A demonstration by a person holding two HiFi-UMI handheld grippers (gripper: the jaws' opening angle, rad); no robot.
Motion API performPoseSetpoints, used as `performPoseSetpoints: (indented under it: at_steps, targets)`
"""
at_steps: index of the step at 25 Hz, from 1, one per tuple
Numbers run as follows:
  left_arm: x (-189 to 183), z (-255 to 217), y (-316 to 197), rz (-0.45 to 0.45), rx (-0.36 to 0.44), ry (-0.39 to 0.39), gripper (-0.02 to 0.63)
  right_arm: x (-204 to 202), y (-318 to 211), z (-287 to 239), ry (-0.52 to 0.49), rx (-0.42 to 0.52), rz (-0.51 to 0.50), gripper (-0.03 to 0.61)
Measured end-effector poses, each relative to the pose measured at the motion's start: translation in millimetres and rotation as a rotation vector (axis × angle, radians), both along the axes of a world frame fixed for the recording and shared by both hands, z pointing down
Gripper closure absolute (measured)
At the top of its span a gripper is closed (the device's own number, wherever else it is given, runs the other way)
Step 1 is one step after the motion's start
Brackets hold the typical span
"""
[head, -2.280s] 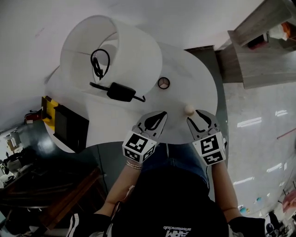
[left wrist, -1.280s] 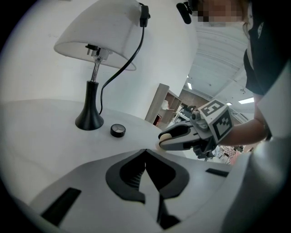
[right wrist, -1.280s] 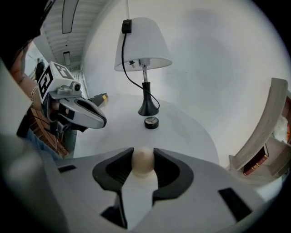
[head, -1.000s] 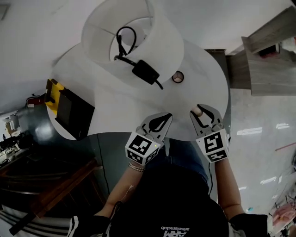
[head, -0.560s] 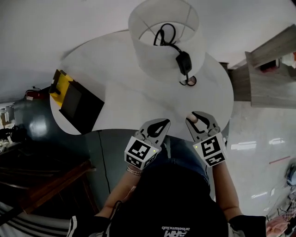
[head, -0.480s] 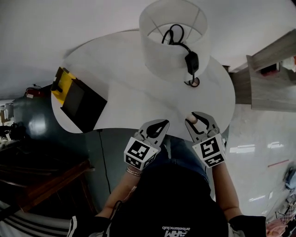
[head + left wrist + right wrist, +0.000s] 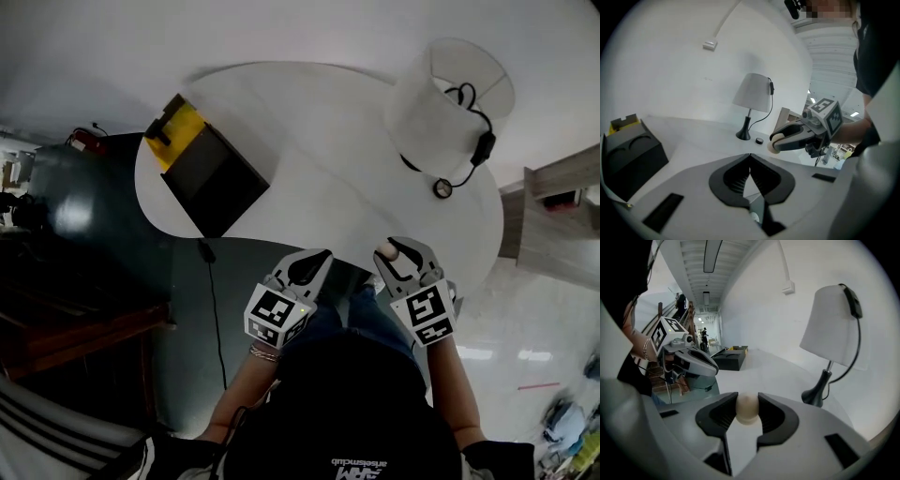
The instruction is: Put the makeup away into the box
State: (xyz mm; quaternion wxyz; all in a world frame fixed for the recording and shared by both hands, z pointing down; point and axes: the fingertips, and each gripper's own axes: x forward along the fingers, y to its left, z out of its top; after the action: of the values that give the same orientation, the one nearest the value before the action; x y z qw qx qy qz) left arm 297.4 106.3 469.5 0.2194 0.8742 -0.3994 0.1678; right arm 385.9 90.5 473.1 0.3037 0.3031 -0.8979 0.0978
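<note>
White round table (image 7: 309,169), lamp (image 7: 441,112) at far edge. I swung toward black box (image 7: 214,178), well apart yet. Right gripper (image 7: 398,253) clamped on sponge (image 7: 385,249), jaws just eased wider. Left gripper (image 7: 309,261) closed, empty.

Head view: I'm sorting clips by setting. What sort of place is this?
Probably an office or showroom-like hall, not a home. A round white table with a lamp and a black box stands on a polished floor. The right gripper view shows a long corridor with ceiling strip lights.
</note>
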Motion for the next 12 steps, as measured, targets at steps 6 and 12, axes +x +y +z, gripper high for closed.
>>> performPoseSetpoints:
  at_steps: [6, 12]
  targets:
    - [-69, -11, 23, -0.141, 0.033, 0.013, 0.597, -62, 7, -14, 0.005, 0.032, -0.112, 0.434]
    - [-128, -16, 43, -0.256, 0.057, 0.023, 0.597, -126, 15, -26, -0.001, 0.063, -0.214, 0.434]
